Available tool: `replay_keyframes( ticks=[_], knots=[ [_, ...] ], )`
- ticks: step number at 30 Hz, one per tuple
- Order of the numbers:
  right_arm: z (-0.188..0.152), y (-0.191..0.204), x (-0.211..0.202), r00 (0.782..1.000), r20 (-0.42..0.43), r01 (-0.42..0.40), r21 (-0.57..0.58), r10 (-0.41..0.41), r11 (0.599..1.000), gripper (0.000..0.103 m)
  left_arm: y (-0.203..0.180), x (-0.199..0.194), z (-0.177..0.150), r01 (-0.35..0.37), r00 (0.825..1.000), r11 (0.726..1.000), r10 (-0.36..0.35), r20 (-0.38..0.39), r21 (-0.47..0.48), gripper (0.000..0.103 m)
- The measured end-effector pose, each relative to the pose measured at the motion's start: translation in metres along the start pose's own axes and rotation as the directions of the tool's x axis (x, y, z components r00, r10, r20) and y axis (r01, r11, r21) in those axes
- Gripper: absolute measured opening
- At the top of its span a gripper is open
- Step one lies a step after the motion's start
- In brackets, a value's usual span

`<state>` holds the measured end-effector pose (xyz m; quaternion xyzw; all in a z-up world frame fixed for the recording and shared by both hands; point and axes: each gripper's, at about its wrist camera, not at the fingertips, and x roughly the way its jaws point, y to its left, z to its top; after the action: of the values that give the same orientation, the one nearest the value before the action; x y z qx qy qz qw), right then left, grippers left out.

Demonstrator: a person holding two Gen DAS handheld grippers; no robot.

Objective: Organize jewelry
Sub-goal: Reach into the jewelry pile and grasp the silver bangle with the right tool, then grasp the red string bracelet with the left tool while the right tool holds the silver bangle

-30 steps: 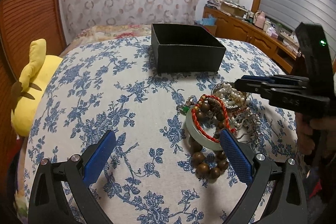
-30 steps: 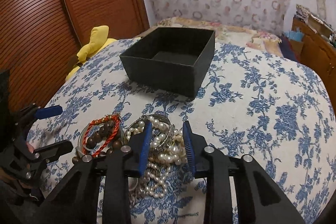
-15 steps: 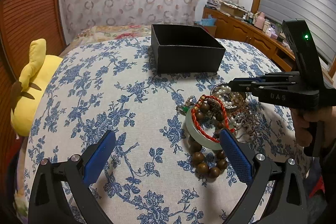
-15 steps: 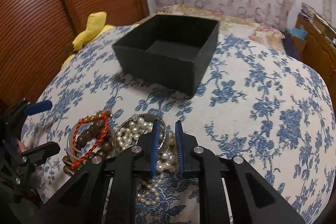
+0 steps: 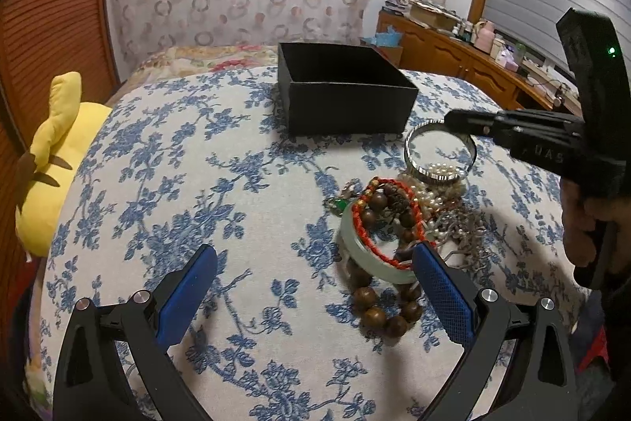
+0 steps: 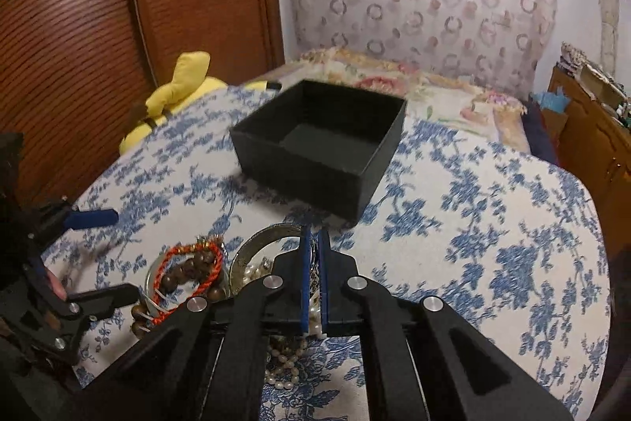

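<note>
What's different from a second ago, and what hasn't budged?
The right tool has just been closing and is now clamped on the silver bangle's rim, tipping it up off the pearls. The left tool stayed open, and the black box, bead bracelet and red cord stayed put.

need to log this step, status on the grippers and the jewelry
Right hand-held gripper shut on silver metal bangle, lifted above the pile. Left hand-held gripper open, empty. Open black square box empty, path clear.
</note>
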<state>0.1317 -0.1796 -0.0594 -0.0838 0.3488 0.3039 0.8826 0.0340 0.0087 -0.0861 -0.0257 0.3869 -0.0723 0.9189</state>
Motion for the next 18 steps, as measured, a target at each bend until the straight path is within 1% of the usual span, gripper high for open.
replay_keyframes(
  ticks=[4, 5, 6, 7, 9, 10, 12, 13, 14, 16, 17, 18],
  knots=[
    [0.001, -0.006, -0.009, 1.0, 0.015, 0.011, 0.001, -0.011, 1.0, 0.004, -0.001, 0.001, 0.008, 0.054, 0.999, 0.999, -0.054, 0.009, -0.004, 0.095],
    [0.0, -0.007, -0.01, 1.0, 0.016, 0.015, 0.001, -0.015, 1.0, 0.004, -0.001, 0.002, 0.01, 0.072, 0.997, 0.997, -0.072, 0.009, -0.007, 0.091],
    [-0.002, -0.009, -0.011, 1.0, 0.017, 0.018, 0.004, -0.018, 1.0, 0.004, -0.001, 0.004, 0.013, 0.099, 0.995, 0.995, -0.099, 0.003, -0.01, 0.084],
    [-0.003, -0.01, -0.012, 1.0, 0.016, 0.018, 0.006, -0.018, 1.0, 0.004, -0.001, 0.006, 0.015, 0.112, 0.994, 0.994, -0.113, -0.002, -0.011, 0.081],
    [-0.007, -0.012, -0.012, 1.0, 0.013, 0.017, 0.013, -0.017, 1.0, 0.004, -0.002, 0.01, 0.02, 0.136, 0.991, 0.991, -0.136, -0.008, -0.01, 0.067],
    [-0.008, -0.013, -0.012, 1.0, 0.012, 0.016, 0.015, -0.016, 1.0, 0.004, -0.002, 0.012, 0.022, 0.145, 0.989, 0.989, -0.145, -0.013, -0.009, 0.063],
    [-0.011, -0.014, -0.011, 1.0, 0.01, 0.011, 0.02, -0.011, 1.0, 0.004, -0.001, 0.019, 0.026, 0.164, 0.986, 0.986, -0.164, -0.026, -0.008, 0.048],
    [-0.011, -0.013, -0.011, 1.0, 0.009, 0.008, 0.021, -0.008, 1.0, 0.004, -0.001, 0.023, 0.028, 0.169, 0.985, 0.985, -0.17, -0.037, -0.009, 0.044],
    [-0.012, -0.013, -0.011, 1.0, 0.009, 0.007, 0.022, -0.007, 1.0, 0.004, -0.001, 0.026, 0.029, 0.172, 0.984, 0.985, -0.172, -0.042, -0.005, 0.035],
    [-0.013, -0.012, -0.011, 1.0, 0.011, 0.004, 0.023, -0.004, 1.0, 0.004, -0.001, 0.031, 0.031, 0.182, 0.982, 0.983, -0.181, -0.052, 0.003, 0.03],
    [-0.013, -0.012, -0.011, 1.0, 0.012, 0.002, 0.024, -0.002, 1.0, 0.004, -0.001, 0.034, 0.031, 0.184, 0.981, 0.983, -0.183, -0.058, 0.005, 0.025],
    [-0.014, -0.012, -0.012, 1.0, 0.013, 0.0, 0.023, 0.0, 1.0, 0.004, -0.001, 0.037, 0.032, 0.183, 0.981, 0.983, -0.183, -0.065, 0.006, 0.024]
  ],
)
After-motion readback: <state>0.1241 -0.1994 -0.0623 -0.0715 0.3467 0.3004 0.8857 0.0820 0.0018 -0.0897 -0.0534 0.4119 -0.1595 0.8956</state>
